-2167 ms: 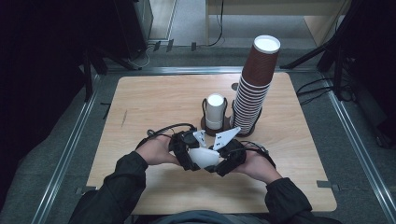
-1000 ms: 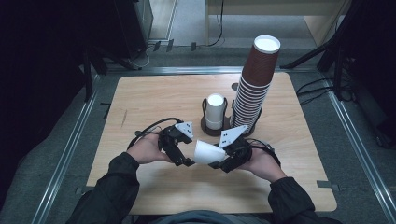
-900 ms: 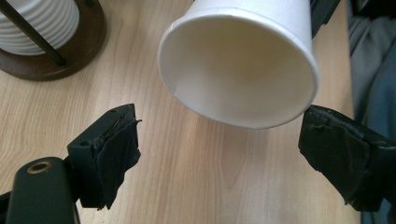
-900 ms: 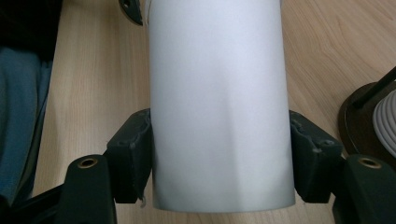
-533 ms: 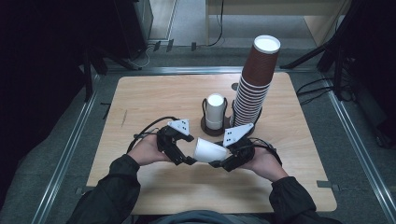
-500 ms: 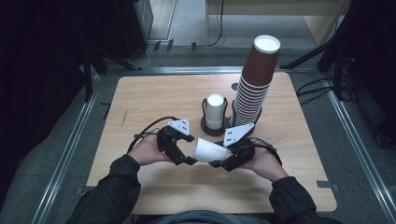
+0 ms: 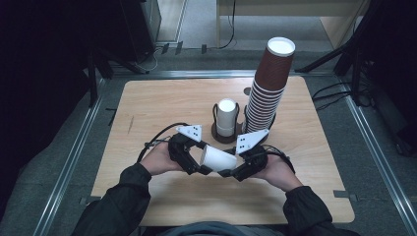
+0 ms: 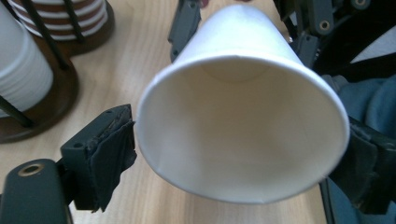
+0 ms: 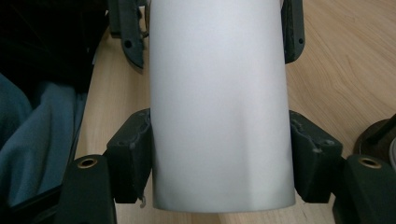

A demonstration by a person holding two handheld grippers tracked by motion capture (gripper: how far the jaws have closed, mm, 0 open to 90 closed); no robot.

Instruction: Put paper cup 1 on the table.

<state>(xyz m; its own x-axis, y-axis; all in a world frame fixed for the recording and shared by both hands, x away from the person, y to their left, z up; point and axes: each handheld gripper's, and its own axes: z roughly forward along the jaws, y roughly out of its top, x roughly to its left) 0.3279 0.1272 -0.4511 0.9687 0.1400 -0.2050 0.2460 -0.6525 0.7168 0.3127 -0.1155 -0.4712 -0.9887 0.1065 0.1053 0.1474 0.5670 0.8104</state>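
A white paper cup [image 7: 218, 160] lies on its side between two hand-held grippers above a wooden table [image 7: 147, 108]. The right gripper [image 7: 231, 172] clamps the cup's body, a black pad pressed flat against each side of the wall in the right gripper view, where the cup [image 9: 219, 102] runs straight out from between its fingers [image 9: 133, 158]. The left gripper [image 7: 195, 166] sits at the cup's open mouth: in the left gripper view the rim [image 8: 243, 126] spans the gap between its fingers [image 8: 109, 154], which have just been closing in; the near pad touches the rim's edge, while the far pad's contact cannot be told. Beyond the fingertips stand a holder of white cups [image 7: 226, 118] and, just beside it, a tall stack of brown cups [image 7: 268, 83].
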